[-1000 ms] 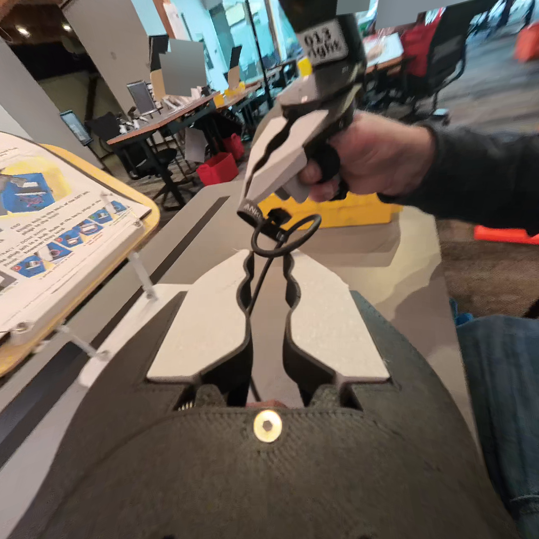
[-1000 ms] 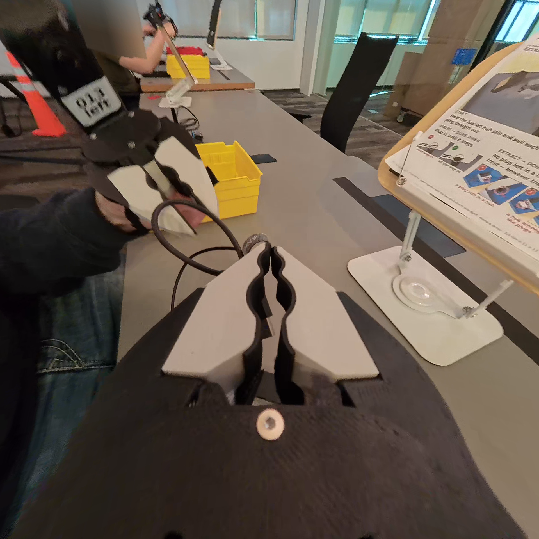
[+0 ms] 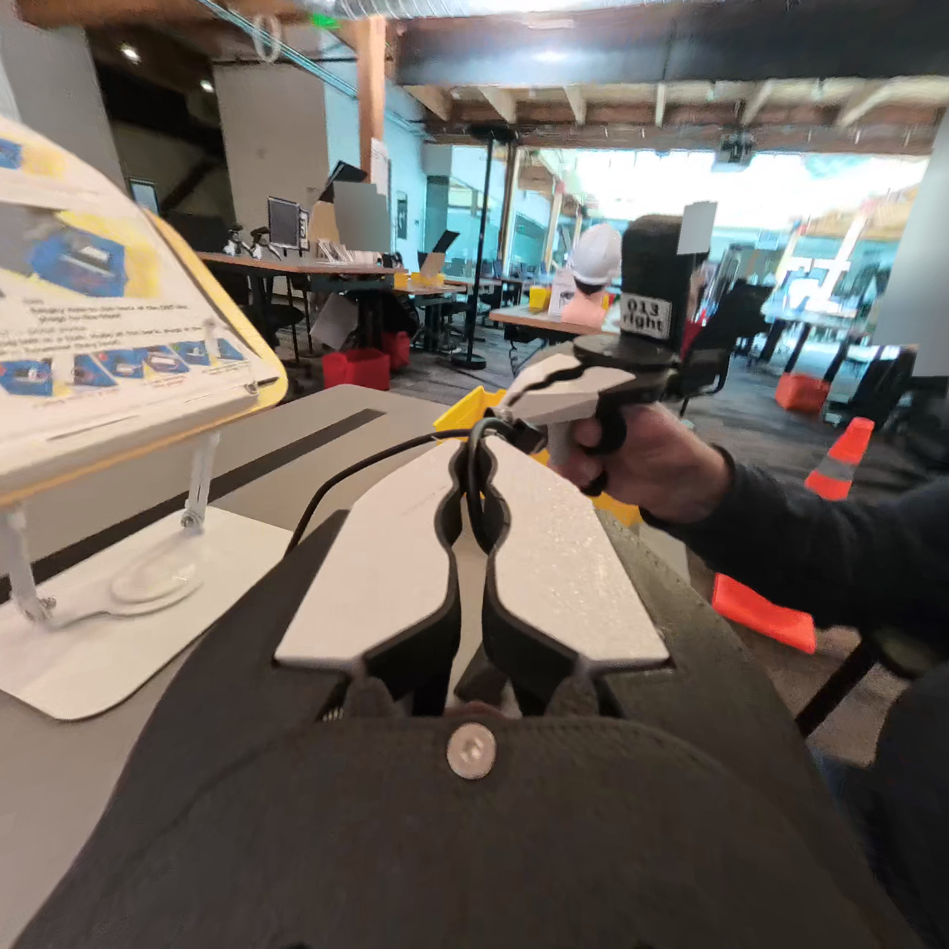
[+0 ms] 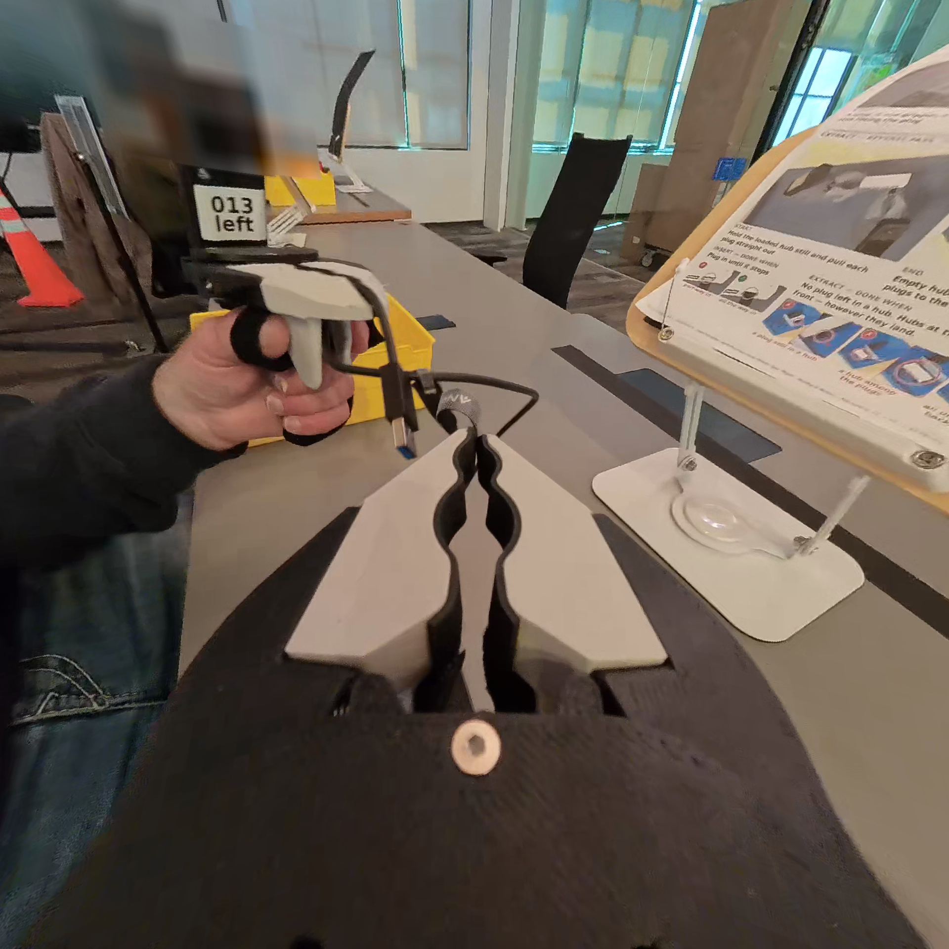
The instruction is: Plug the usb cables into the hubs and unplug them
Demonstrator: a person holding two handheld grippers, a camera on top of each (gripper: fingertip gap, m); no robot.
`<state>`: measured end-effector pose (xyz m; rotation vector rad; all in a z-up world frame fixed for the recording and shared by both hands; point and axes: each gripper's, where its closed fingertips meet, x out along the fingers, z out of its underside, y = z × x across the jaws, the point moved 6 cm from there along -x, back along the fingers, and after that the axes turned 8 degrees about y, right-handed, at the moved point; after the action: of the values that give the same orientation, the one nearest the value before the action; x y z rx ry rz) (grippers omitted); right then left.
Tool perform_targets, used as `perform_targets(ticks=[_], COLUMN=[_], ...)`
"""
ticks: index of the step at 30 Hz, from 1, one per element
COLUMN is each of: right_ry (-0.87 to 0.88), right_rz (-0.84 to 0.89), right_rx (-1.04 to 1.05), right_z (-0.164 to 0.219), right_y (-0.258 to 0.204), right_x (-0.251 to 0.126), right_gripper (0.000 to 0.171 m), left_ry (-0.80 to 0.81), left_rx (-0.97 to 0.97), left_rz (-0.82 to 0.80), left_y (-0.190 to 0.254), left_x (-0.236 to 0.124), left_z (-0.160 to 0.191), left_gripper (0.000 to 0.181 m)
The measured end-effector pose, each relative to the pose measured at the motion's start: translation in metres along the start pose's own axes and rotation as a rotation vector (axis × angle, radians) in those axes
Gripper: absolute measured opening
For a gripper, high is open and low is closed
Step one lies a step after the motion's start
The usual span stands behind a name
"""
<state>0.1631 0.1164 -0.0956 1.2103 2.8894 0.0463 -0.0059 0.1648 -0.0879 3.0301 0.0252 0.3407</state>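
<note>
A black usb cable [image 3: 359, 467] is held in the air between both grippers. My left gripper [image 3: 475, 452] is shut on the cable, which runs down between its fingers. In the right wrist view the left gripper [image 4: 369, 295] is at the left, in a hand. The cable's usb plug [image 4: 403, 436], with a blue tip, hangs below it. My right gripper [image 4: 475, 441] is shut on the cable at its grey strap [image 4: 457, 403]. The right gripper also shows in the left wrist view [image 3: 506, 405], just beyond the left fingertips. No hub is in view.
A yellow bin [image 4: 405, 339] stands on the grey table [image 4: 513, 287] behind the grippers. A white stand [image 4: 719, 539] with an instruction sheet is on the table's right in the right wrist view. Orange cones [image 3: 842, 457] stand on the floor. Denim-clad legs [image 4: 77, 667] show at the table's near edge. About 8 cm separates my left fingertips from my right.
Both grippers have tilted up and now point level over the table. The tight cable loop between them has opened out, and the usb plug now hangs free below the left gripper.
</note>
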Motion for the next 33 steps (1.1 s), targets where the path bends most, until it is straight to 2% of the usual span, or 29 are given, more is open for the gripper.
perform_targets(ticks=[3,8,10,15,19,23,26,29,33], right_ry=[-0.007,0.001,-0.003,-0.027,-0.021,-0.004,-0.055,-0.146,-0.247], right_rz=[-0.019,-0.050,-0.055,-0.008,0.058,0.108,0.144,0.142,0.144], right_rx=[-0.007,0.024,0.063,0.101,0.114,0.111,0.094,0.112,0.078], right_z=[0.002,0.001,0.003,0.013,0.017,0.016,0.025,0.048,0.074], right_y=[-0.003,-0.006,-0.003,0.016,0.038,0.052,0.061,0.066,0.065], right_x=[0.003,0.013,0.018,0.027,0.029,0.027,0.027,0.034,0.046], right_gripper=[0.000,0.000,0.000,0.000,0.000,0.000,0.000,0.000,0.000], left_ry=[-0.051,-0.265,-0.289,-0.327,-0.392,-0.439,-0.387,-0.351,-0.350], left_rx=[0.133,0.380,0.441,0.452,0.434,0.424,0.391,0.353,0.303], left_rz=[0.119,0.225,0.292,0.442,0.494,0.513,0.507,0.428,0.310], left_y=[0.024,0.061,0.077,0.105,0.106,0.102,0.096,0.076,0.042], left_x=[0.007,0.023,0.028,0.033,0.028,0.018,0.008,-0.002,-0.021], left_z=[0.001,0.018,0.022,0.032,0.040,0.039,0.025,0.013,0.015], left_gripper=[0.002,0.002,0.002,0.002,0.002,0.002,0.002,0.002,0.002])
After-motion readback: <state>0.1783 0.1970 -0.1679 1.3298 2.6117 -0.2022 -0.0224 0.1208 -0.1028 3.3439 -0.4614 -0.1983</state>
